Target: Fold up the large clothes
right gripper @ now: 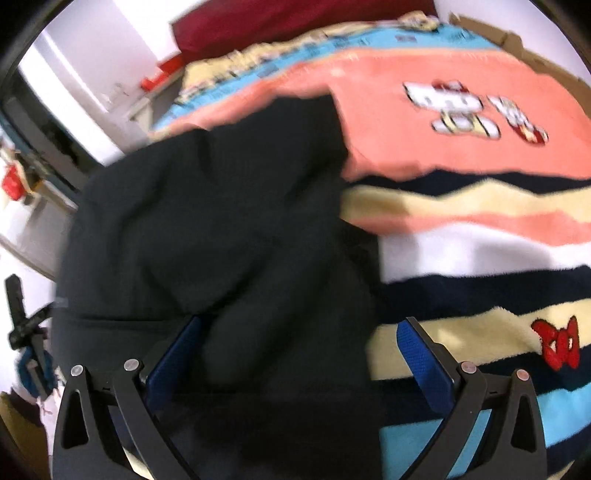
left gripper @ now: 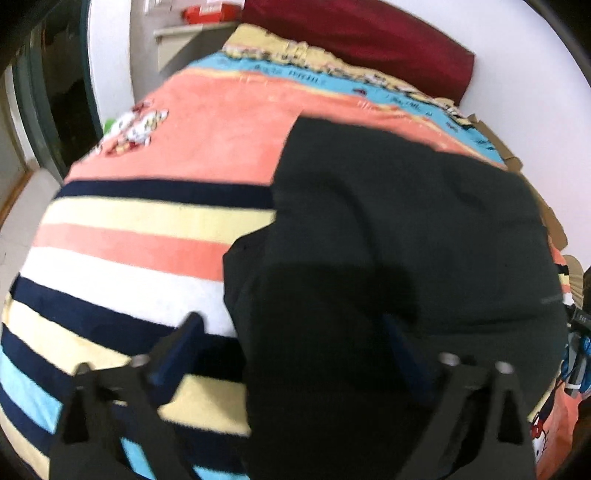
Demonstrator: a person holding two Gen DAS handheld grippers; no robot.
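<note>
Black cloth, the big garment (left gripper: 399, 236), lies bunched on the striped blanket (left gripper: 140, 258) on the bed. The left gripper (left gripper: 291, 332) is wide open and holds nothing. The right gripper (right gripper: 301, 332) is wide open over a fold, not pinching it. A grab at the thick lump could catch too many layers and spoil the fold.

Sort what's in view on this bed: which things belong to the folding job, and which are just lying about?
Part of the job:
- black garment, spread on the bed
- left tongs, open over its edge
- right tongs, open over it

Just lying about:
- striped cartoon blanket underneath
- dark red pillow at the head
- red box on the shelf
</note>
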